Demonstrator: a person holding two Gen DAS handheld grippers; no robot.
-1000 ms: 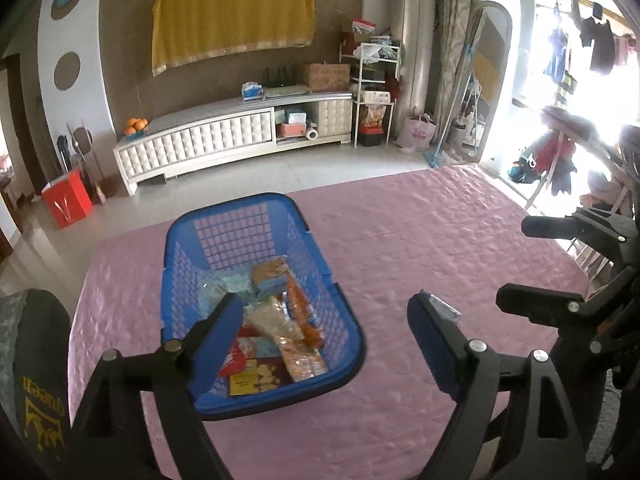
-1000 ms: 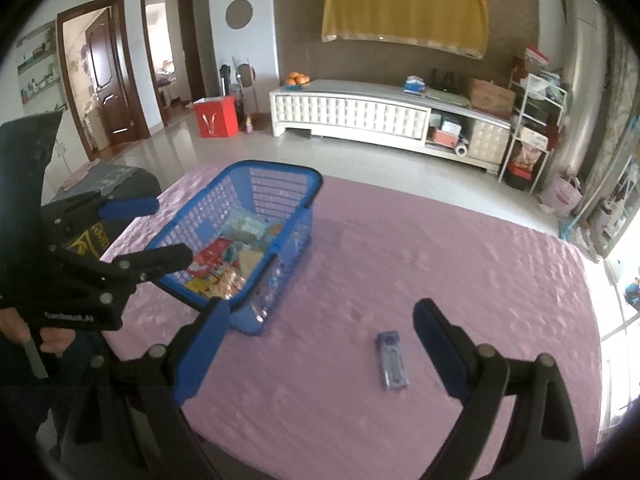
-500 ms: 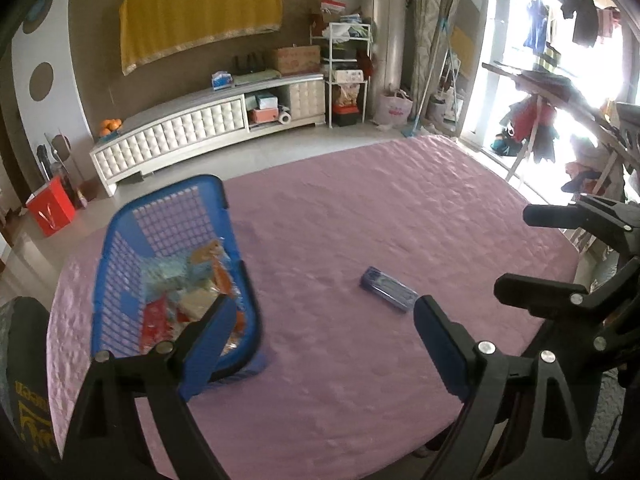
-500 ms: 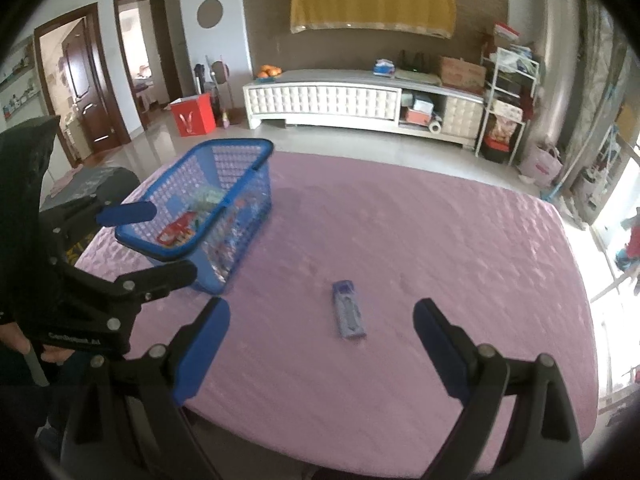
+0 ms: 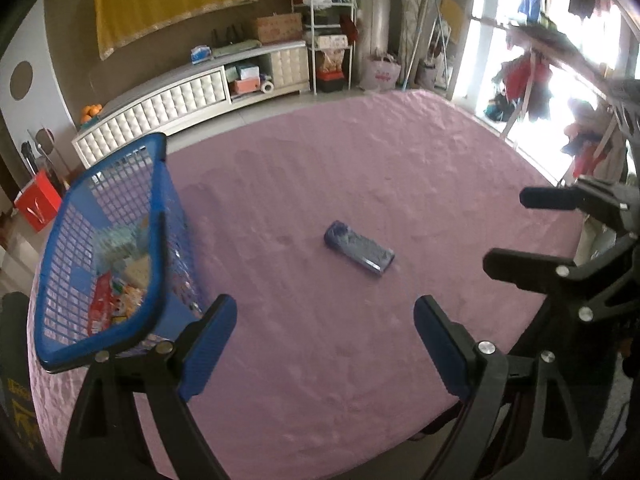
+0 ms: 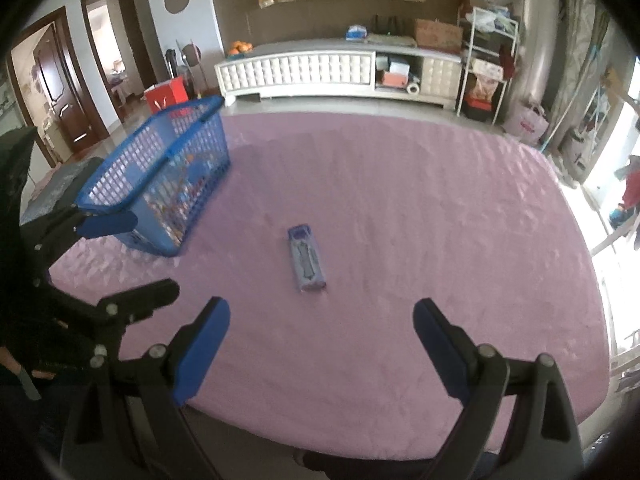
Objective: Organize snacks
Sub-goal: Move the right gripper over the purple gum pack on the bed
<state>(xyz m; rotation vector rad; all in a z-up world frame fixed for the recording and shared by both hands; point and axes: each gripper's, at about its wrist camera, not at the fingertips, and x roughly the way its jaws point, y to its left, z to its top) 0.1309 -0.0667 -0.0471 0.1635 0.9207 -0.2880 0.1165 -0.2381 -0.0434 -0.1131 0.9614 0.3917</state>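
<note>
We hold the left hand-held gripper (image 5: 324, 340) over the near edge of the table (image 5: 360, 152), its two blue pads spread wide with nothing between them. The right hand-held gripper (image 6: 322, 344) is likewise spread wide and empty, tilted down toward the pink cloth that covers the table. In the left view the right one shows at the right edge as black arms (image 5: 568, 248); in the right view the left one shows at the left edge, with one blue pad (image 6: 108, 224) just in front of the basket.

Ahead of both, out on the bare cloth, lies a single blue snack packet (image 5: 359, 249), flat and long, well apart from either pair of fingers. In the right view the same packet (image 6: 306, 258) lies roughly lengthwise away from us, between the lines of the two fingers but beyond their tips.

To the left of the packet stands a blue basket (image 5: 60, 248) with lattice walls, near the table's left end. Inside it we see several snack packs (image 5: 120, 292) in red, yellow and pale wrappers, piled on its floor. The basket (image 6: 120, 200) and the lone packet are apart, with open cloth between them.

Beyond the table a long white cabinet (image 6: 304, 72) runs along the far wall.
</note>
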